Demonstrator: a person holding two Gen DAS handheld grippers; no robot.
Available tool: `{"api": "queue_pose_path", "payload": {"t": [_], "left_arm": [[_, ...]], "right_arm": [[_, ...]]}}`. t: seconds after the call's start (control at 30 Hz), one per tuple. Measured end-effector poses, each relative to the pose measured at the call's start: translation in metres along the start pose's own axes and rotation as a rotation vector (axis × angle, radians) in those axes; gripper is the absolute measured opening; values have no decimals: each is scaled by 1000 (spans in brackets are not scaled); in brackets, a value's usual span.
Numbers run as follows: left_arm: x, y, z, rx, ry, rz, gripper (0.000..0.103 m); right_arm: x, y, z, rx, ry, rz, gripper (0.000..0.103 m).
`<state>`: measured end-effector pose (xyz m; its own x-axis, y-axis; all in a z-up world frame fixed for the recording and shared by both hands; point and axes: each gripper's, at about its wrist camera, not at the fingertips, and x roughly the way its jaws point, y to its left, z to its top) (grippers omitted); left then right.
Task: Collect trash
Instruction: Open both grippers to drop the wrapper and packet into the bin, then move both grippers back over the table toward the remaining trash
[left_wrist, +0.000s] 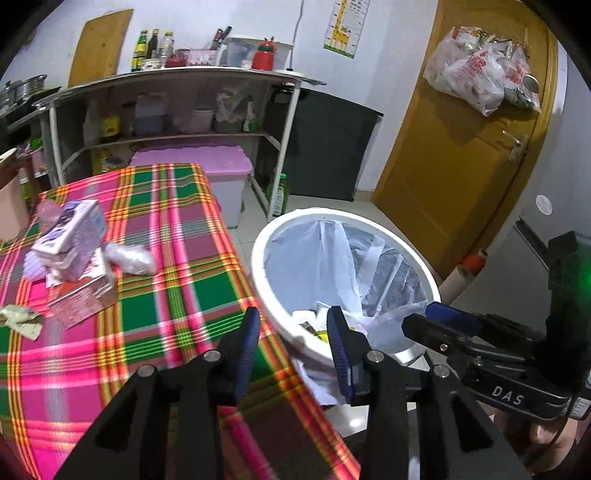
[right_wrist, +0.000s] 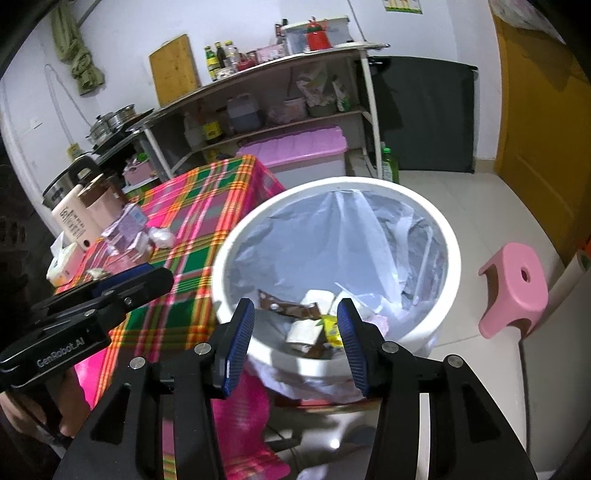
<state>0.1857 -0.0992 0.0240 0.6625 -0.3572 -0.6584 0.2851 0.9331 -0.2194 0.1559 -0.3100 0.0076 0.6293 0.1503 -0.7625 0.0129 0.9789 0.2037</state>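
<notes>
A white bin (left_wrist: 258, 258) with a clear liner stands beside the plaid-cloth table (left_wrist: 177, 229). Paper, a brown wrapper and a yellow packet (right_wrist: 332, 328) lie at the bin's bottom (right_wrist: 454, 258). On the table sit a purple carton (left_wrist: 74, 229), crumpled plastic (left_wrist: 129, 258), a pink box (left_wrist: 81, 299) and a crumpled wrapper (left_wrist: 22, 319). My left gripper (left_wrist: 293, 332) hangs open and empty over the table edge and bin rim. My right gripper (right_wrist: 295, 332) is open and empty above the bin's near rim. Each gripper shows in the other's view: the right (left_wrist: 443, 317), the left (right_wrist: 140, 280).
A metal shelf (left_wrist: 166, 77) with bottles lines the back wall, with a pink-lidded box (left_wrist: 207, 162) under it. A pink stool (right_wrist: 517, 288) stands right of the bin. A kettle (right_wrist: 74, 206) sits at the table's far left. A yellow door (left_wrist: 461, 166) carries hanging bags.
</notes>
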Motion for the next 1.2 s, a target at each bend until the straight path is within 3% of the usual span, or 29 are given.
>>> {"api": "queue_pose_path", "payload": {"t": [0.63, 1.2], "left_arm": [[-47, 47, -33, -82, -48, 150, 39], [-70, 108, -65, -186, -43, 254, 39]], "right_arm": [[-11, 69, -15, -151, 4, 68, 48], [11, 108, -20, -220, 18, 174, 50]]}}
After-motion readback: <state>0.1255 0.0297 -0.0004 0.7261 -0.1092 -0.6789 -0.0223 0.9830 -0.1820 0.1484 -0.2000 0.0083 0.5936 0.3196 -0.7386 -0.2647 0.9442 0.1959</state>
